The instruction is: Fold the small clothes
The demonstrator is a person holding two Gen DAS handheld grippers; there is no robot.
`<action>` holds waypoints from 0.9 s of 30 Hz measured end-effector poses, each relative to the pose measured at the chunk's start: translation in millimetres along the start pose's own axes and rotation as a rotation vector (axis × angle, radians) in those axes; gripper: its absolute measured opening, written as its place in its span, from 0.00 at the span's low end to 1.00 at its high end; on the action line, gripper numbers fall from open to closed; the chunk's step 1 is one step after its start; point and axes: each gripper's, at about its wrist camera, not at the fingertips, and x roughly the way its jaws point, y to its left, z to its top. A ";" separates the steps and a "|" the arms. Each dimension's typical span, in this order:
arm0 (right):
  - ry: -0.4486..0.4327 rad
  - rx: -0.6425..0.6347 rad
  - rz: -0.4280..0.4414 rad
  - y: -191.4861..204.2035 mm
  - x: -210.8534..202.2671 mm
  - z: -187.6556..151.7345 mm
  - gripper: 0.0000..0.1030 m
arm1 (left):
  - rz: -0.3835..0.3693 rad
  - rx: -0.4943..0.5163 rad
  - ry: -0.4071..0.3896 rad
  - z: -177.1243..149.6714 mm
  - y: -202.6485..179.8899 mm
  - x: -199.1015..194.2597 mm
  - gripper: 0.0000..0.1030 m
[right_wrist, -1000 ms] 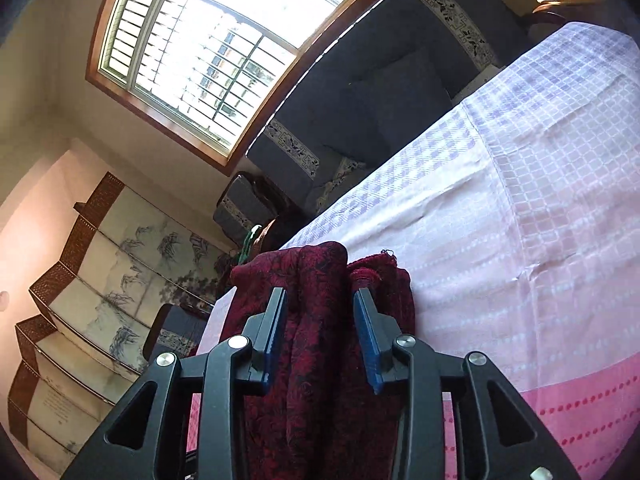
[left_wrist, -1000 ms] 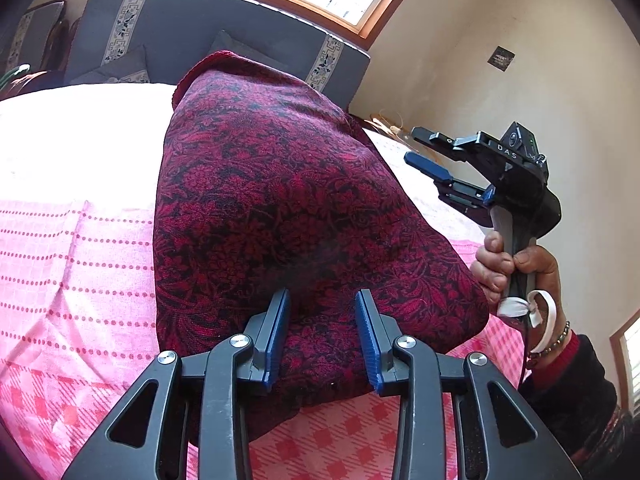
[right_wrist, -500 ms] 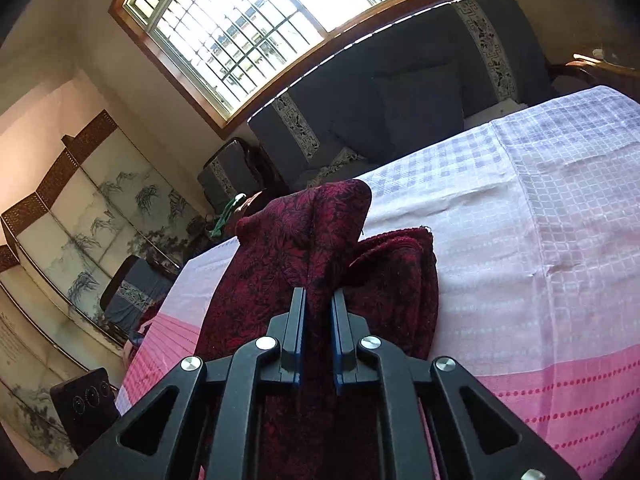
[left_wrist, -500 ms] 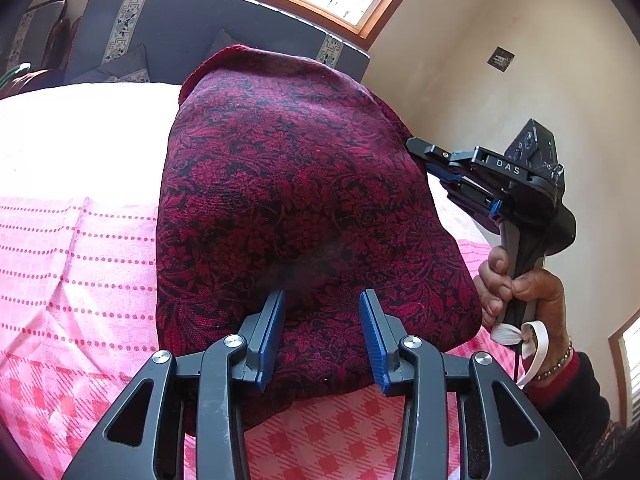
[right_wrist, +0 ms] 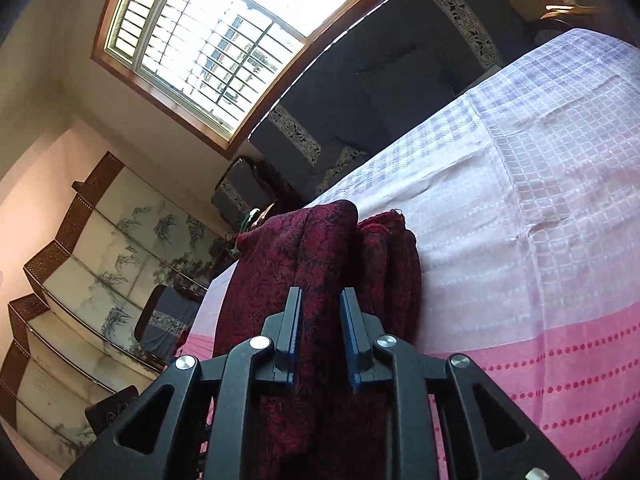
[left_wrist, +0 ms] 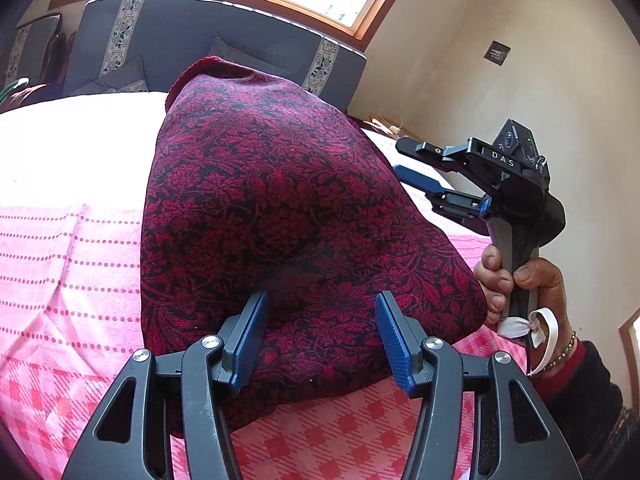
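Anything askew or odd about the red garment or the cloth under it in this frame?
Nothing damaged or spilled. The red patterned garment lies folded but puffy on the pink checked cloth, its layers uneven at the far end. Both grippers' jaws are opening around it.

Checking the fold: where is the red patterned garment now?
The red patterned garment lies folded on the pink checked cloth, mid-frame in the left wrist view, between the left gripper and the sofa.

A folded garment (left_wrist: 288,216) is laid on a tablecloth (left_wrist: 60,264). A sofa (left_wrist: 168,40) is set behind, under a window (right_wrist: 208,40).
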 end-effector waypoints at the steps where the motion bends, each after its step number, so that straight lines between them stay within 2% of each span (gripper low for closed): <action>1: 0.012 -0.004 -0.011 0.6 6.6 -0.3 0.45 | -0.004 -0.006 -0.005 -1.1 0.3 -0.2 0.55; 2: 0.022 -0.010 -0.008 1.5 12.3 -0.8 0.50 | -0.008 -0.010 -0.008 -1.6 1.4 -0.3 0.55; 3: 0.034 -0.022 -0.005 4.0 19.0 -0.7 0.50 | -0.011 -0.013 -0.010 -2.2 2.6 -0.5 0.55; 5: 0.056 -0.069 -0.076 11.8 33.5 -1.4 0.46 | -0.012 -0.017 -0.013 -2.1 2.9 -1.1 0.55; 6: 0.081 -0.079 -0.108 13.0 41.8 -2.7 0.19 | -0.012 -0.020 -0.012 -1.7 3.1 -1.6 0.55; 7: 0.090 -0.070 -0.115 14.0 44.9 -4.0 0.11 | -0.011 -0.026 -0.010 -1.2 4.0 -2.8 0.55; 10: -0.022 -0.137 -0.131 29.4 17.9 -6.7 0.11 | -0.040 -0.081 -0.031 1.6 9.2 -12.3 0.55; 13: -0.103 -0.113 -0.116 24.2 -13.1 -6.5 0.10 | -0.063 -0.101 -0.058 3.9 9.3 -17.3 0.56; 15: -0.075 -0.093 -0.152 8.8 -6.5 -9.3 0.10 | -0.035 -0.079 -0.026 5.4 7.1 -9.4 0.57; 17: -0.034 -0.041 -0.144 -11.0 6.5 -14.2 0.10 | 0.004 -0.046 0.000 5.1 3.2 -1.6 0.57; 20: -0.027 0.020 -0.108 -31.6 12.7 -21.8 0.11 | 0.013 -0.014 -0.005 2.6 -0.1 0.2 0.57; 22: -0.034 0.016 -0.107 -30.0 11.8 -22.9 0.12 | 0.016 -0.006 0.004 2.4 -0.3 2.5 0.58; 24: -0.026 -0.028 -0.140 -20.4 12.5 -22.8 0.19 | 0.021 -0.004 0.008 3.7 -1.5 4.6 0.58; 27: -0.044 -0.052 -0.181 -7.3 9.0 -19.7 0.24 | 0.016 -0.017 0.004 3.4 -2.6 5.9 0.59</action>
